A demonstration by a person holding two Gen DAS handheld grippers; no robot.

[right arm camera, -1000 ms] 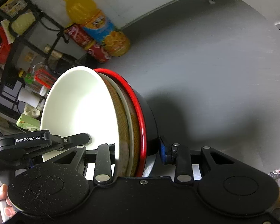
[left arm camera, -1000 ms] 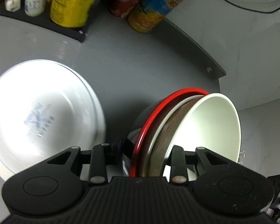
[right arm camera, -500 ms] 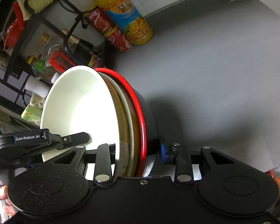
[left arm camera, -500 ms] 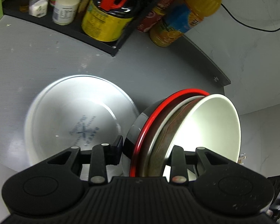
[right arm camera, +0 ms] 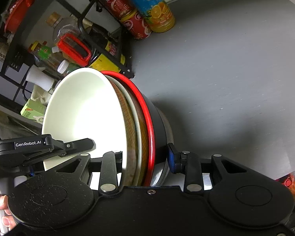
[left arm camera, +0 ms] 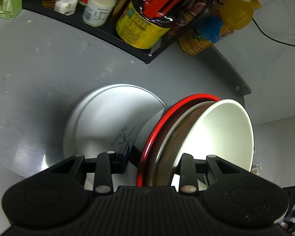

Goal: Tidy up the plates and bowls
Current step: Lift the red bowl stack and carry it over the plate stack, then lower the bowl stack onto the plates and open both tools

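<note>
Both grippers are clamping one nested stack of bowls (left arm camera: 196, 143): the left gripper (left arm camera: 153, 163) and the right gripper (right arm camera: 145, 157) are each pinching its rim, carrying it above the grey worktop (left arm camera: 39, 68). It is hanging just beside the white plate (left arm camera: 106, 118) lying mid-worktop. Next, likely, lowering the stack level onto that plate.

Bowl stack (left arm camera: 196, 137) held up between both grippers; plate (left arm camera: 108, 122) on counter (left arm camera: 39, 68) at nine o'clock; rack (left arm camera: 112, 37) at twelve, bottle (left arm camera: 216, 27) at one
</note>
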